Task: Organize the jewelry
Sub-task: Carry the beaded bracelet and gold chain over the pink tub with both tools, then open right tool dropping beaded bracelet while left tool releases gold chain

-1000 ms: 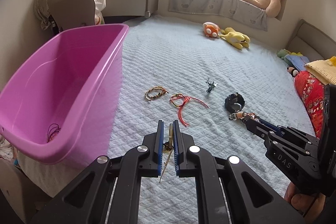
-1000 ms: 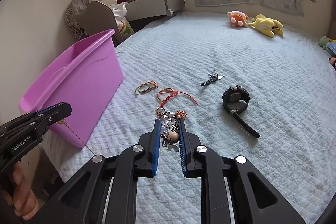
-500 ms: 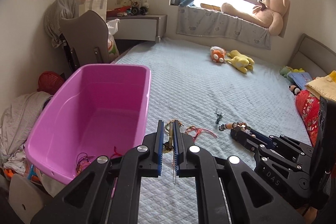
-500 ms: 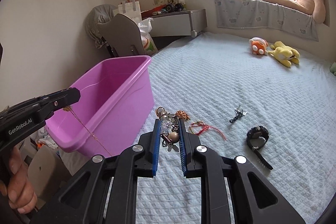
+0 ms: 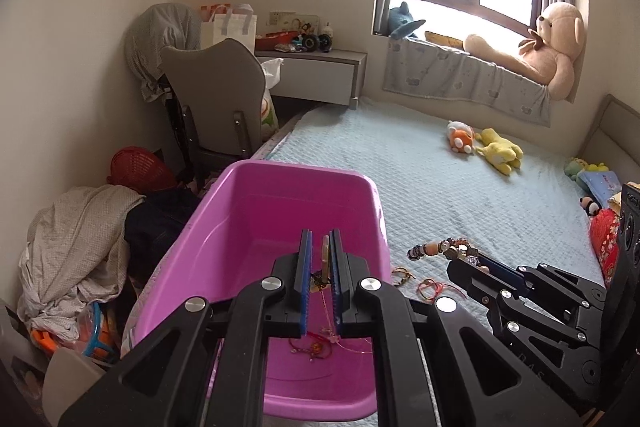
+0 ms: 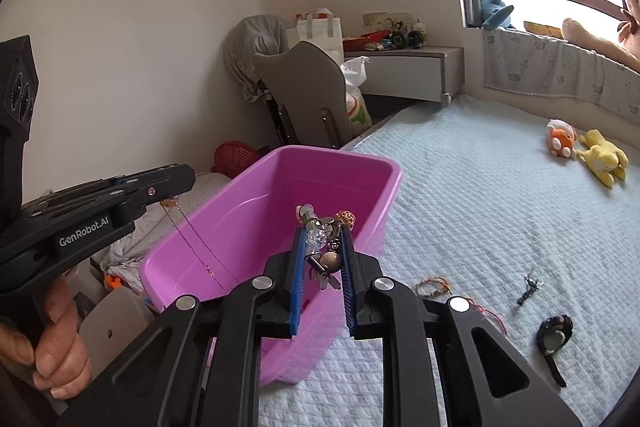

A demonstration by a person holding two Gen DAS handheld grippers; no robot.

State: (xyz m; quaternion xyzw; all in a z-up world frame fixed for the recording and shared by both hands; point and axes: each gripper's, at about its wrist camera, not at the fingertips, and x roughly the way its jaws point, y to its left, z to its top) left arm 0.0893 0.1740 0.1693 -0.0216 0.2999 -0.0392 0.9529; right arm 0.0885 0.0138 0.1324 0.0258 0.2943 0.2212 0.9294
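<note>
A pink plastic bin (image 5: 248, 227) (image 6: 248, 223) stands at the bed's left edge, with a few red string pieces (image 5: 316, 345) on its floor. My left gripper (image 5: 321, 241) (image 6: 160, 187) is shut on a thin gold chain necklace (image 5: 325, 267) (image 6: 192, 239) and holds it above the bin, the chain hanging down inside. My right gripper (image 6: 323, 227) (image 5: 456, 255) is shut on a beaded charm bracelet (image 6: 324, 239) (image 5: 436, 247) just right of the bin's near corner. On the bed lie a braided bracelet (image 6: 432, 285), a red cord (image 5: 434, 287), a small dark charm (image 6: 528, 289) and a black watch (image 6: 554, 337).
The light blue quilted bed (image 6: 500, 207) holds plush toys (image 5: 484, 149) far back. A grey chair (image 5: 216, 107), a red basket (image 5: 136, 167) and a pile of clothes (image 5: 76, 243) stand on the floor left of the bin. A teddy bear (image 5: 548, 47) sits on the window ledge.
Both grippers have lifted off the bed and swung left with their jewelry. The left one now hangs the chain over the bin; the right one has come up beside the bin.
</note>
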